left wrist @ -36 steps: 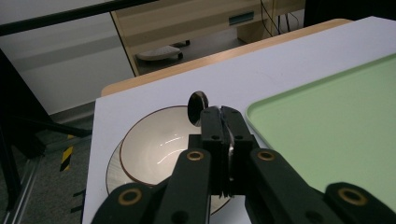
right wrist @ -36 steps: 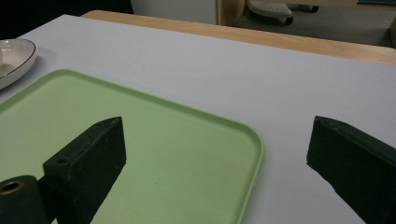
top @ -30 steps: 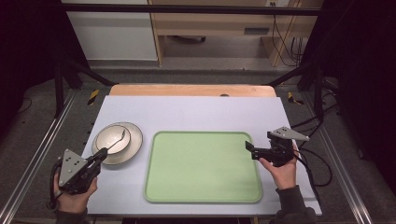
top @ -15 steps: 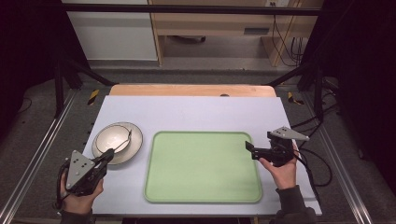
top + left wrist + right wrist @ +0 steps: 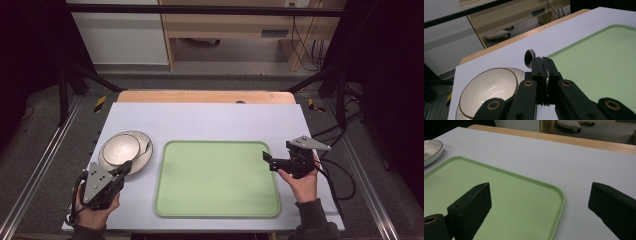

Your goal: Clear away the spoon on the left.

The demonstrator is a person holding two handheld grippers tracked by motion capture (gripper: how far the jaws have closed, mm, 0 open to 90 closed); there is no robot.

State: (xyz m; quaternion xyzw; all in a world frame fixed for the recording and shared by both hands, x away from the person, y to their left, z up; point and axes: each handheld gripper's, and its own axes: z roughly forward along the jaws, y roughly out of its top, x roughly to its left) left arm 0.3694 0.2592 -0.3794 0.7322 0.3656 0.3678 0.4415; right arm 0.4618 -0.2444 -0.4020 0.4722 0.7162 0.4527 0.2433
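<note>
1. High view: left gripper [image 5: 125, 167] clamping a spoon [image 5: 146, 147] at the near edge of the bowl [image 5: 120, 149], itself sitting on a plate [image 5: 142, 160] at the left of the desk [image 5: 210, 120]. Right gripper [image 5: 266, 159] hovering with jaws apart over the right rim of the green tray [image 5: 217, 212], holding nothing.
2. Left gripper view: jaws pinching the spoon [image 5: 530, 58] edge-on by its thin handle, round head sticking up past the tips, bowl [image 5: 487, 93] just beside and below. Risking a twist or slip of the narrow handle; possibly knocking the bowl rim.
3. Right gripper view: jaws standing wide over the tray [image 5: 499, 202] corner, nothing between.
</note>
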